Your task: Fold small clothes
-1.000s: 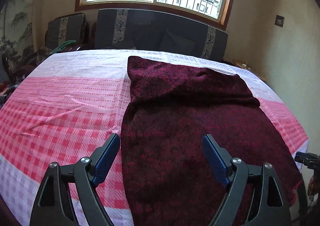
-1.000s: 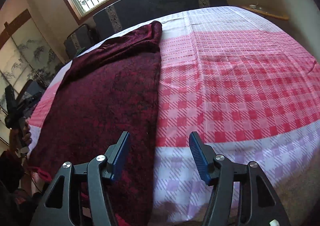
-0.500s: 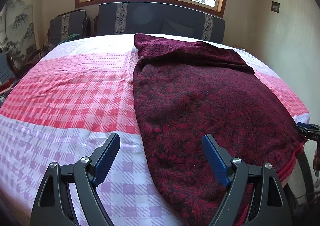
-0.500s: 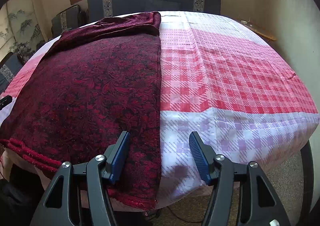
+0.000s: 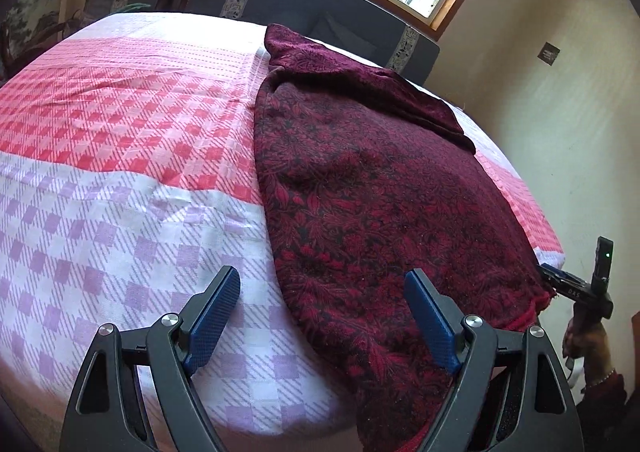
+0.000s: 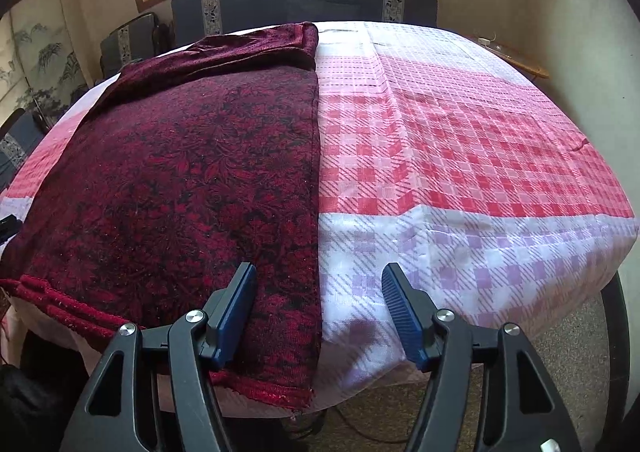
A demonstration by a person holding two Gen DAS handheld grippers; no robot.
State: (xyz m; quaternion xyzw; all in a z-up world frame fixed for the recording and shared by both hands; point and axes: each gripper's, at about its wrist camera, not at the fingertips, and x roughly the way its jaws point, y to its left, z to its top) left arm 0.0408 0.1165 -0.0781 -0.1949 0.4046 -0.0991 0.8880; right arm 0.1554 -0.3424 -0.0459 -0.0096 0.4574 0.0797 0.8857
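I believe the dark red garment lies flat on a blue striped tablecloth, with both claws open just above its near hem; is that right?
Not quite: the tablecloth is pink, red and lilac checked, not blue striped, as the right wrist view shows. The dark red garment does lie flat on it, with the left claw and right claw open near its hem.

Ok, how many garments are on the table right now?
1: the dark red garment lies flat on the checked tablecloth, its hem hanging over the near edge. Anything beneath it would be hidden.

Dark red floral garment [image 6: 192, 180], spread flat, hem overhanging edge

Garment [image 5: 360, 188] hem cut off at btm.
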